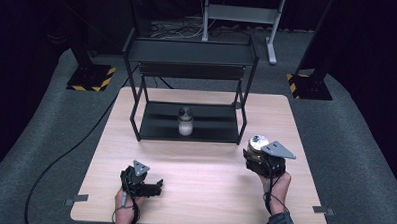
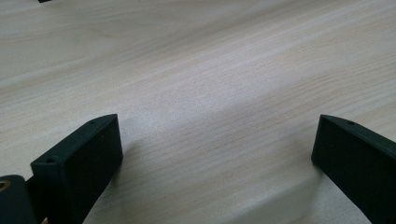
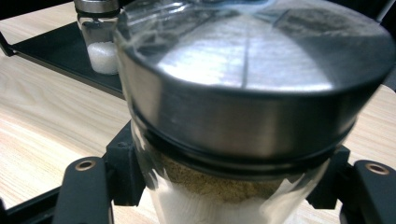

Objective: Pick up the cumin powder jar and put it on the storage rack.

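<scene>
Filling my right gripper view, a glass jar with a brushed steel lid (image 3: 252,93) sits clamped between my right gripper (image 1: 259,161), at the right of the high view. Another glass jar holding white grains (image 1: 185,122) stands on the black metal shelf rack (image 1: 150,135) at centre. My left gripper (image 1: 151,187) rests wide open, empty, lower left. I judge I'm carrying; next comes a steady reach to the rack.

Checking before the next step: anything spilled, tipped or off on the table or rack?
Nothing stands out. The jar with white contents stands upright on the rack's lower shelf. The right gripper holds a second, metal-lidded jar upright, lid on. The left gripper is open over bare table. No spill visible.
</scene>
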`<act>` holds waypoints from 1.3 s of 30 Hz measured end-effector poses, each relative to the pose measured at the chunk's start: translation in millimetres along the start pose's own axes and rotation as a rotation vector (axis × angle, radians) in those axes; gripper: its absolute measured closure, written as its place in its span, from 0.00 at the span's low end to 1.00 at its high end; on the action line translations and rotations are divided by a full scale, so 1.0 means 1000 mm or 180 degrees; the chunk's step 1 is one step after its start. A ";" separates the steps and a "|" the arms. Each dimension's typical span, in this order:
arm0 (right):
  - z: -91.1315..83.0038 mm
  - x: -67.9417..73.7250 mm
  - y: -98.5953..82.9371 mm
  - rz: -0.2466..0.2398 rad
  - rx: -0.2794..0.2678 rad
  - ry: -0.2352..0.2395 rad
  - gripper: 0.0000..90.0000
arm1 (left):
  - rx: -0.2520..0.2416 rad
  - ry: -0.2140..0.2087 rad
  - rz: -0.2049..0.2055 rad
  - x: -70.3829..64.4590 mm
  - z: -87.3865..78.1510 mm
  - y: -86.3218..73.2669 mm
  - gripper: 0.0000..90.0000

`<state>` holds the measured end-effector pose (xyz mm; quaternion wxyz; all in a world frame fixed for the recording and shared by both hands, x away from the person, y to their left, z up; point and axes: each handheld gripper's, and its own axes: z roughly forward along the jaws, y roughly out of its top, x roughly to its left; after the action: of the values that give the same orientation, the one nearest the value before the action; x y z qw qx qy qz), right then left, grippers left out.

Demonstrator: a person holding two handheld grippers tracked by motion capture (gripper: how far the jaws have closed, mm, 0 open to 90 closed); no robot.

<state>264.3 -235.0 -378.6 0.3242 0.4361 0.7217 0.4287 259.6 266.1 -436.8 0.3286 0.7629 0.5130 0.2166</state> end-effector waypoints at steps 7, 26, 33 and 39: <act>0.006 0.001 0.003 -0.0014 0.0028 0.0029 0.34 | -0.0001 0.0000 -0.0001 0.000 0.000 0.000 0.02; 0.025 0.006 0.011 -0.0071 0.0085 0.0119 0.34 | 0.0000 -0.0001 -0.0001 0.000 0.000 0.000 0.02; 0.030 0.009 0.014 -0.0113 0.0119 0.0140 0.34 | 0.0000 -0.0001 0.0001 0.000 0.000 0.000 0.02; 0.034 0.011 0.016 -0.0139 0.0109 0.0162 0.34 | -0.0001 -0.0001 0.0001 0.000 0.000 0.000 0.02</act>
<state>293.9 -209.6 -379.1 0.3075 0.4147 0.7463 0.4201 259.5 266.2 -436.8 0.3288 0.7629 0.5128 0.2166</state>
